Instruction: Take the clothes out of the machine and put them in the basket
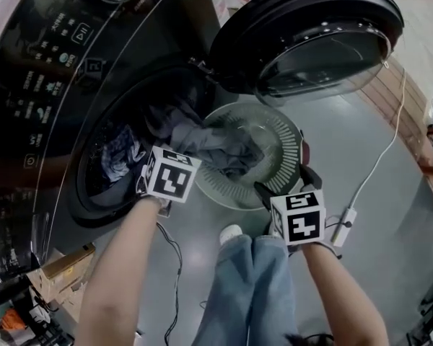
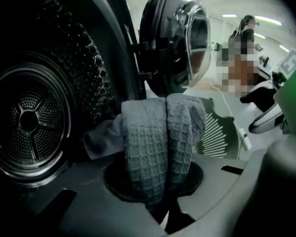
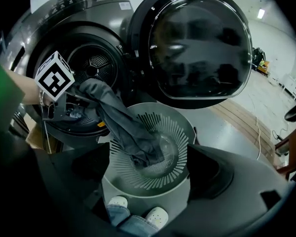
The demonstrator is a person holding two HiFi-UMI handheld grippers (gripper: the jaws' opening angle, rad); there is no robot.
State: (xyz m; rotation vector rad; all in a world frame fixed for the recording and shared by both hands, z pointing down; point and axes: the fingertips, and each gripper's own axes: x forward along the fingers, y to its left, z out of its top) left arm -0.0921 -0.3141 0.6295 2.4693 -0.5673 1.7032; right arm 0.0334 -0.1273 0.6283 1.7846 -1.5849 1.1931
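Two roles: left hand-held gripper pinches the grey garment so its tail drapes from the machine into the basket; right hand-held gripper hangs spread, empty, over the basket.

in the head view the left forearm reaches up from 7 o'clock toward the centre. its left gripper points steeply down, jaws pinched together on a fold of grey cloth. the right forearm comes in from 5 o'clock. the right gripper also tips down, jaws wide apart and holding nothing. the legs, in jeans, stand at 6 o'clock.
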